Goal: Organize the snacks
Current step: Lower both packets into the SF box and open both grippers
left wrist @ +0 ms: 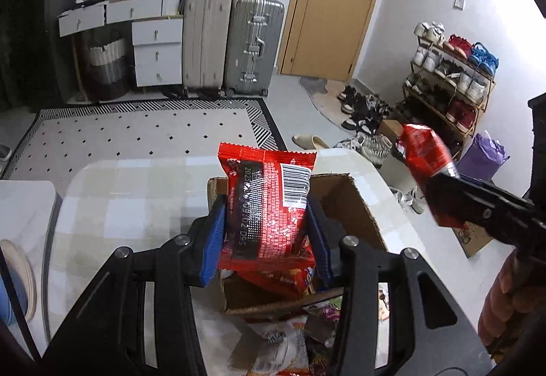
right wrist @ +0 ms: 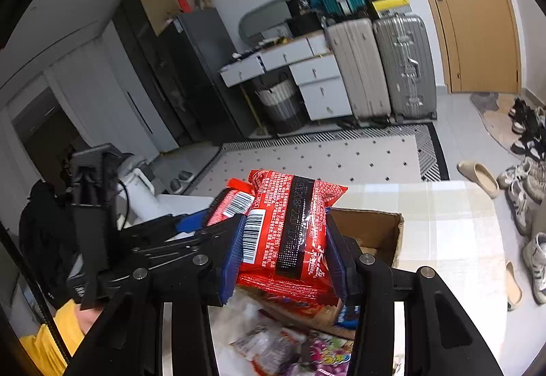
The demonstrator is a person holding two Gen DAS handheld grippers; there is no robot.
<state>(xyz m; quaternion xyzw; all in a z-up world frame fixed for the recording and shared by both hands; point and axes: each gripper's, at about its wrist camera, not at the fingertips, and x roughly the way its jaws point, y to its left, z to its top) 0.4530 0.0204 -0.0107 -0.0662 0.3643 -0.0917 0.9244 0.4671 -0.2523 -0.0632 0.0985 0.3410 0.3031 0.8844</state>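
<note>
Two red snack packets held over a cardboard box

The left gripper (left wrist: 268,222) clamps one red snack packet (left wrist: 269,205), the right gripper (right wrist: 285,253) another red packet (right wrist: 290,232); the open cardboard box (left wrist: 355,205) sits just below both, loose snacks (right wrist: 290,348) nearer. Under them lies a pale checked tablecloth (left wrist: 136,198); beyond are a dotted rug (left wrist: 136,133), suitcases (left wrist: 252,44) and a wooden door (left wrist: 338,0).

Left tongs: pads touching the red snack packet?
Touching. The left wrist view shows both blue pads of the left tongs pressed against the sides of the red snack packet.
</note>
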